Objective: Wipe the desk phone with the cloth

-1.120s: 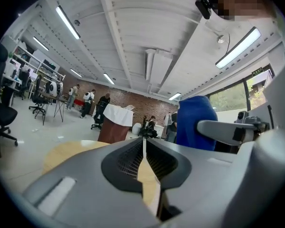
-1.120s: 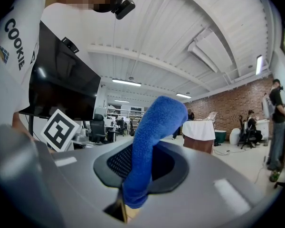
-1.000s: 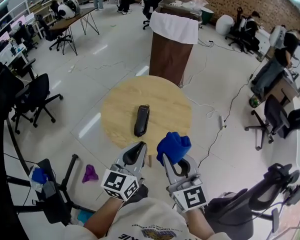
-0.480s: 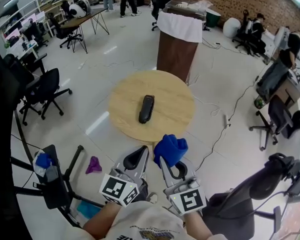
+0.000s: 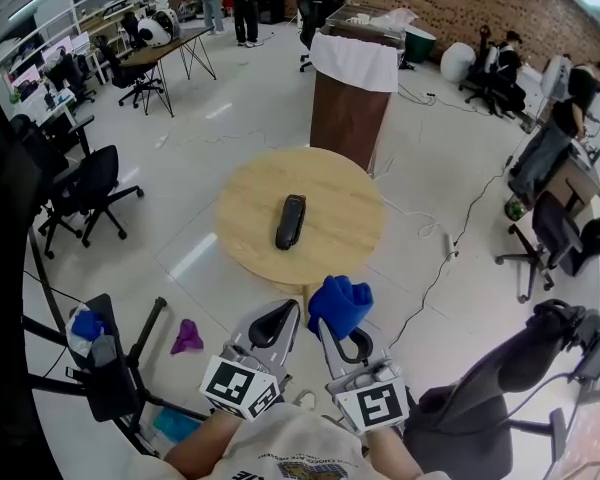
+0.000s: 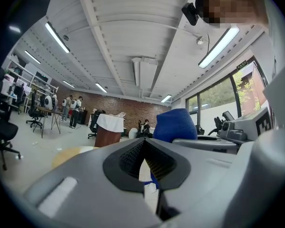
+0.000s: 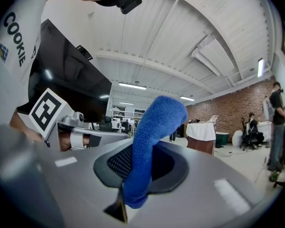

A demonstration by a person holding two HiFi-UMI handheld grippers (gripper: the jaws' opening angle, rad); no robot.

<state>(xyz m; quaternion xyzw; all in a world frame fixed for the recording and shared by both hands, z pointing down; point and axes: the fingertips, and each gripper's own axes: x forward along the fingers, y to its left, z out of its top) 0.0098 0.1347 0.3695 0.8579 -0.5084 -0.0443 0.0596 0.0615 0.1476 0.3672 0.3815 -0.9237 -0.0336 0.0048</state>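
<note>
Fuzzy blue cloth (image 5: 340,303) bunches up, clamped in the right gripper (image 5: 332,320); left gripper (image 5: 278,316) pinched closed, empty. Slim black desk phone (image 5: 290,221) lies on the round wooden table (image 5: 352,193).

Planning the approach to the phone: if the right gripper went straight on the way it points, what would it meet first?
Probably nothing soon: the right gripper, shut on the cloth, points level toward the table and seems above its top, so it would pass over near the phone. Height is unclear.
</note>
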